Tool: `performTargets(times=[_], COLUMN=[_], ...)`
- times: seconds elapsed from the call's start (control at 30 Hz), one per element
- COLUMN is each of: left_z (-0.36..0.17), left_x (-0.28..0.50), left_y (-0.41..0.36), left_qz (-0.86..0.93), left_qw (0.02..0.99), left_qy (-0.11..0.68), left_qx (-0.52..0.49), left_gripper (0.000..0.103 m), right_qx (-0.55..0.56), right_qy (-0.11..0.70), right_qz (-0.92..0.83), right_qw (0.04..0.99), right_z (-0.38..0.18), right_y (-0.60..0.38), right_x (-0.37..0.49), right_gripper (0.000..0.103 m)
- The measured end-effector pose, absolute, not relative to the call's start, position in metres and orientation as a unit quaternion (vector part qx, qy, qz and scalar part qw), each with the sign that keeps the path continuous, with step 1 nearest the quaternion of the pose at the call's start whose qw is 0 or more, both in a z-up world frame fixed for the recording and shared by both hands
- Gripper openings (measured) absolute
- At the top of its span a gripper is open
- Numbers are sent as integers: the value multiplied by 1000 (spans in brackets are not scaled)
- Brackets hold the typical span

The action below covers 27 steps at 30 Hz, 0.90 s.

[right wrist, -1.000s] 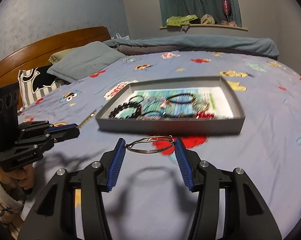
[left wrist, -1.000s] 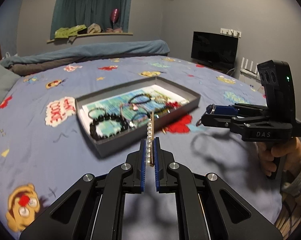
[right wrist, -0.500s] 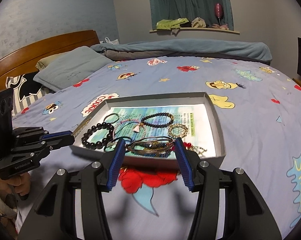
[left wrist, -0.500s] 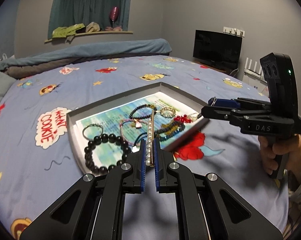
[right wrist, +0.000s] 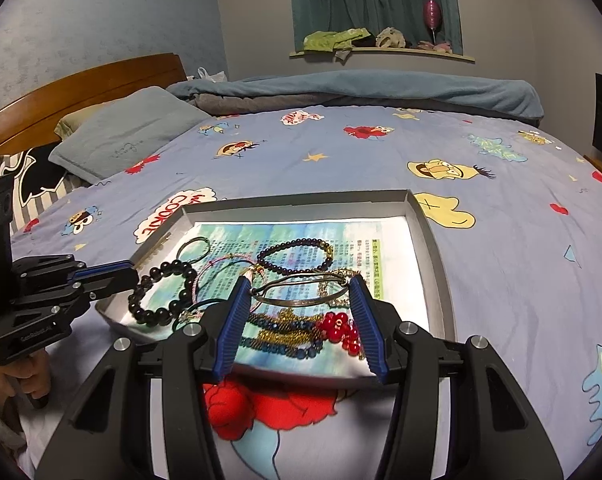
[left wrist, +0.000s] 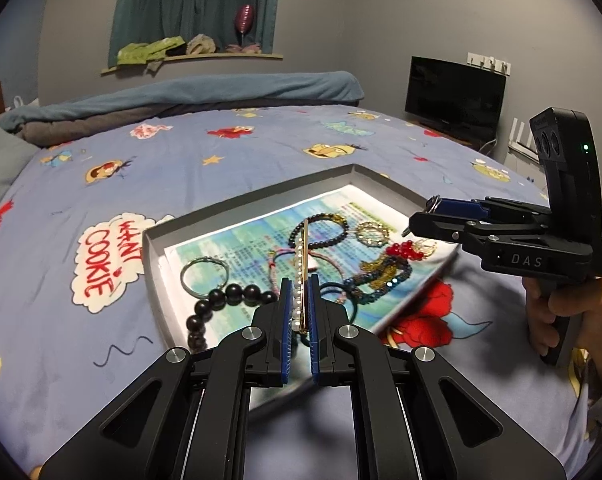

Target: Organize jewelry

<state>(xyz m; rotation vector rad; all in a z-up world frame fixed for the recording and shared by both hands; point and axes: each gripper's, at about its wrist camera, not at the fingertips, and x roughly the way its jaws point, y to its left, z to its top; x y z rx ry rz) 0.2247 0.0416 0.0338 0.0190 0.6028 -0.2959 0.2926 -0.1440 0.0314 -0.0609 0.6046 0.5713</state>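
Over a grey tray (left wrist: 257,199) resting on a cartoon-print bedspread (right wrist: 381,152), the left gripper (left wrist: 299,300) is clenched on a slim gold-and-pearl bar (left wrist: 301,264), while the right gripper (right wrist: 299,300) holds a thin metal bangle (right wrist: 301,290) stretched between its blue pads (right wrist: 237,320). Both pieces hang above the tray's near edge, where a black bead bracelet (right wrist: 161,294), a dark purple bead bracelet (right wrist: 293,256), a red bead cluster (right wrist: 341,330) and a small wire ring (left wrist: 203,276) lie on a printed paper liner (right wrist: 381,248).
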Motion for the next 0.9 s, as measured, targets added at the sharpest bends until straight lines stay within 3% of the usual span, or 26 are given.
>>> performTargets(times=[0.57, 0.6, 0.7, 0.8, 0.9], left_z=[9, 9, 12, 16, 18], left_x=[257, 256, 252, 248, 243], left_y=[49, 49, 47, 44, 45], left_qz=[-132, -133, -131, -129, -123], left_qw=[932, 932, 937, 941, 945], left_qy=[337, 336, 324, 312, 303], left_qx=[3, 3, 10, 19, 17], left_gripper=[8, 10, 32, 38, 58], right_qx=[-60, -62, -64, -57, -40], right_qy=[322, 323, 316, 304, 288], right_qz=[239, 239, 241, 243, 242], right_qw=[914, 914, 915, 919, 926], right_z=[13, 12, 13, 16, 21], right_y=[-131, -130, -130, -134, -142], right_x=[316, 317, 315, 310, 305], right_gripper=[51, 52, 63, 63, 69])
